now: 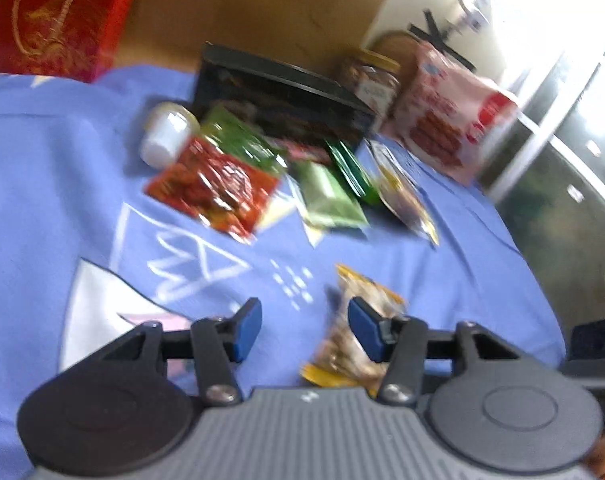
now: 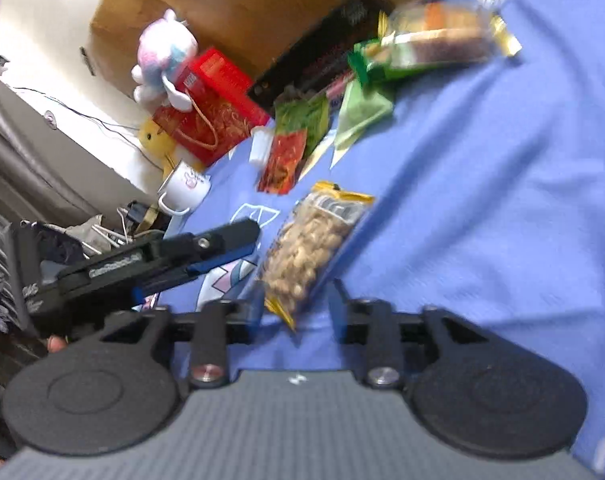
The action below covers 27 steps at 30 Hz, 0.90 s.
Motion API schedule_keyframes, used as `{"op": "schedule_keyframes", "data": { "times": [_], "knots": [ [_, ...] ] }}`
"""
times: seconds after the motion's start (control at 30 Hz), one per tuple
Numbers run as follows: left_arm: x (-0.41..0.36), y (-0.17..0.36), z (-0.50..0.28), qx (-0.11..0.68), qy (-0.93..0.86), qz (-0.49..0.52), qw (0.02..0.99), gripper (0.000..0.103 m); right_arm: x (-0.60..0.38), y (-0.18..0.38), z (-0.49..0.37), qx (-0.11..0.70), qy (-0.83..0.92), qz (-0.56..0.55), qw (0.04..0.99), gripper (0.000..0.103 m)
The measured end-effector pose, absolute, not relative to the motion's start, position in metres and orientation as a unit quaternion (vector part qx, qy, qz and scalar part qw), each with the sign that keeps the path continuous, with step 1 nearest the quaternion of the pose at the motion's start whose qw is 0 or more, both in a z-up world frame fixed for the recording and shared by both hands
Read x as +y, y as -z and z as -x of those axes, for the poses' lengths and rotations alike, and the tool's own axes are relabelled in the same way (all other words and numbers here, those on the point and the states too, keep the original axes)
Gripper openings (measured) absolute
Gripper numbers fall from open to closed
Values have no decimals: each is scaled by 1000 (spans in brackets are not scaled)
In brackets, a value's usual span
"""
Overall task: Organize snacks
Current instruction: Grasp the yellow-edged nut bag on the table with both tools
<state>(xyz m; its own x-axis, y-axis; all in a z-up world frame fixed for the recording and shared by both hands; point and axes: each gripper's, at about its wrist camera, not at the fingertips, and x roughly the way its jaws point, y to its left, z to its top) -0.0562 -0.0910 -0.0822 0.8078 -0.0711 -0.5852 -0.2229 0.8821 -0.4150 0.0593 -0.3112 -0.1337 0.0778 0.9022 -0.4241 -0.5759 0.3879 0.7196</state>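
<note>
Surface: you are working over a blue cloth (image 1: 62, 168) with white line drawings printed on it — it covers the whole work area.
Back panel: behind the cloth stands a brown cardboard-coloured panel (image 1: 262, 8).
Wall: a cream wall (image 2: 42, 12) rises to your left in the right wrist view, with a thin dark cable (image 2: 82, 114) running across it.
Light: strong white glare (image 1: 550, 8) floods the upper right of the left wrist view — detail there is washed out.
Frame: a pale metal frame (image 1: 542, 128) runs diagonally beneath that glare.
Furniture: a grey padded piece (image 2: 30, 168) sits below the cream wall; what it is, you cannot tell.
</note>
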Motion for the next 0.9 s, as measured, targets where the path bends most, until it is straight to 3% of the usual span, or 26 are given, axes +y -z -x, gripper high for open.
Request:
{"op": "schedule_keyframes", "data": {
  "times": [0.27,0.5,0.53,0.67,0.9],
  "knots": [
    [-109,76,67,347,-55,246,903,52,-316,111,-55,324,-498,-116,796,44],
    [-111,75,105,338,9,297,893,46,-259,121,-102,364,-507,-107,774,40],
    [-113,79,104,344,19,297,891,45,-257,127,-104,379,-505,-106,769,35],
    [-111,91,100,353,-8,294,888,43,-274,127,-84,391,-536,-90,743,35],
    [-101,96,97,360,-16,318,877,45,-315,101,-78,344,-532,-111,766,38]
  ]
}}
